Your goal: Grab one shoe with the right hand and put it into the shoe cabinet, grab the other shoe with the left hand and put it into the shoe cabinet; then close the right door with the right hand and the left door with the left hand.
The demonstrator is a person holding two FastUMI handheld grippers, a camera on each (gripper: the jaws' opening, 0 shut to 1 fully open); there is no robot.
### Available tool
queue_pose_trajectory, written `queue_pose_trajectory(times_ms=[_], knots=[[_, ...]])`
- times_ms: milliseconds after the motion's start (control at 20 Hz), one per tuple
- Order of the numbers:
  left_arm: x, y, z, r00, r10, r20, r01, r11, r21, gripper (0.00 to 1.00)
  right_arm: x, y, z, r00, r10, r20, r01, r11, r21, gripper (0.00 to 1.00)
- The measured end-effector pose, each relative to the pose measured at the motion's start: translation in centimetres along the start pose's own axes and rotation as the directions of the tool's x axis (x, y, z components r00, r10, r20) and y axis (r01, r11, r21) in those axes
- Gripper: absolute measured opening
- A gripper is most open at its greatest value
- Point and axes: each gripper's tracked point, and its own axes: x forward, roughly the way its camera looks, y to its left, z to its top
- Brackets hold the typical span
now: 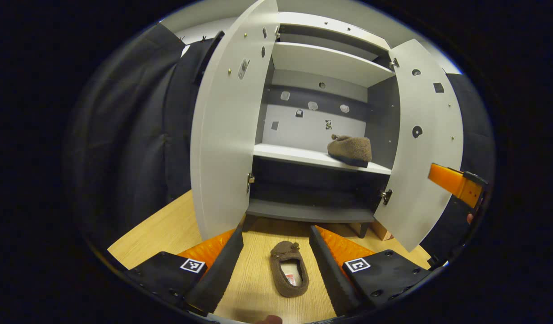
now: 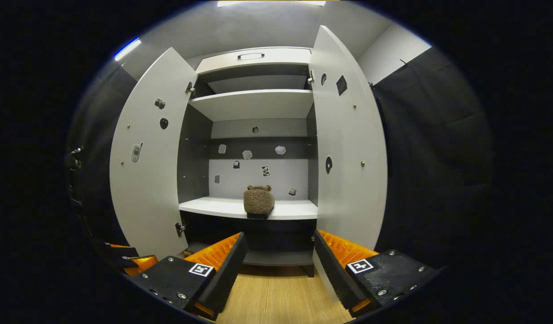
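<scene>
Left gripper view: our left gripper (image 1: 276,258) hangs over the wooden floor (image 1: 164,231) with its fingers spread wide and nothing held. The second shoe (image 1: 289,274), a brown slipper, lies between the fingers at 6 o'clock, toe toward the shoe cabinet (image 1: 324,63), apart from both fingers. The first shoe (image 1: 350,150) sits on the middle shelf (image 1: 299,156) at about 2 o'clock from the floor shoe, toward the right end. The left door (image 1: 224,130) and right door (image 1: 427,148) both stand open. The right gripper (image 1: 456,182) shows at 3 o'clock, beside the right door's outer edge.

Right gripper view: the right gripper (image 2: 278,261) is wide open and empty, facing the cabinet, with the shelved shoe (image 2: 258,201) at 12 o'clock.

Step in hand, as we judge it: the left-hand grab. We should lower the gripper straight down, keeping the slipper centred, and close across its sides near mid-length rather than at the soft toe. The upper looks plush and will likely compress, so we close fully before lifting. For placement, we aim at the bare shelf at 11 o'clock of the first shoe. Risk: the left door's lower corner sits near the left finger (image 1: 218,265); we lift clear of it.
</scene>
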Motion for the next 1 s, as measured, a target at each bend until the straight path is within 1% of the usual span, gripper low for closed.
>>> queue_pose_trajectory(times_ms=[50, 150, 250, 300, 400, 450, 550, 600, 650, 700, 750, 850, 1000], knots=[[1.2, -0.1, -1.8, 0.998, -0.016, -0.065, 0.015, 1.0, -0.02, 0.96, -0.4, -0.7, 0.0, 1.0, -0.014, 0.002, 0.014, 1.0, -0.006, 0.92], [3.6, 0.1, -5.4, 0.983, -0.032, -0.181, 0.024, 0.999, -0.044, 0.97, -1.5, -1.5, -0.2, 1.0, -0.017, -0.002, 0.016, 0.999, -0.028, 0.92], [5.4, 0.3, -9.4, 0.957, -0.044, -0.288, 0.028, 0.998, -0.061, 0.97, -2.3, -2.5, 0.1, 1.0, -0.027, 0.003, 0.027, 0.998, -0.061, 0.92], [6.2, 0.6, -11.1, 0.945, -0.036, -0.325, 0.021, 0.999, -0.051, 0.97, -2.7, -2.8, 0.2, 1.0, -0.029, 0.005, 0.029, 0.997, -0.074, 0.93], [7.9, 1.5, -13.8, 0.935, 0.004, -0.355, -0.001, 1.0, 0.007, 0.98, -3.2, -3.0, 0.0, 1.0, -0.024, -0.005, 0.023, 0.996, -0.088, 0.92], [8.8, 1.7, -14.8, 0.926, 0.007, -0.377, 0.001, 1.0, 0.022, 0.97, -3.4, -3.1, -0.2, 1.0, -0.025, -0.01, 0.024, 0.996, -0.088, 0.93], [9.6, 2.0, -16.4, 0.905, 0.006, -0.424, 0.007, 1.0, 0.03, 0.97, -3.7, -3.5, -0.3, 0.999, -0.034, -0.019, 0.032, 0.996, -0.082, 0.92], [10.2, 2.4, -16.9, 0.898, 0.013, -0.439, 0.001, 1.0, 0.031, 0.94, -3.9, -3.8, -0.4, 0.999, -0.042, -0.024, 0.04, 0.996, -0.08, 0.93], [10.4, 2.5, -17.7, 0.893, 0.021, -0.45, -0.007, 0.999, 0.032, 0.97, -4.0, -4.2, -0.5, 0.998, -0.052, -0.028, 0.049, 0.996, -0.08, 0.93], [10.9, 2.7, -17.7, 0.891, 0.026, -0.453, -0.013, 0.999, 0.032, 0.97, -4.2, -4.5, -0.5, 0.998, -0.062, -0.03, 0.06, 0.995, -0.084, 0.93], [11.9, 2.7, -18.0, 0.893, 0.017, -0.45, -0.008, 1.0, 0.02, 0.98, -4.3, -4.8, -0.6, 0.997, -0.073, -0.032, 0.07, 0.994, -0.09, 0.93], [13.6, 2.6, -18.0, 0.905, 0.003, -0.425, -0.005, 1.0, -0.006, 0.97, -4.4, -5.5, -0.7, 0.995, -0.095, -0.034, 0.091, 0.99, -0.109, 0.93], [15.7, 3.2, -18.0, 0.915, 0.012, -0.403, -0.012, 1.0, 0.003, 0.97, -4.4, -5.8, -0.6, 0.993, -0.112, -0.04, 0.106, 0.987, -0.119, 0.94]])
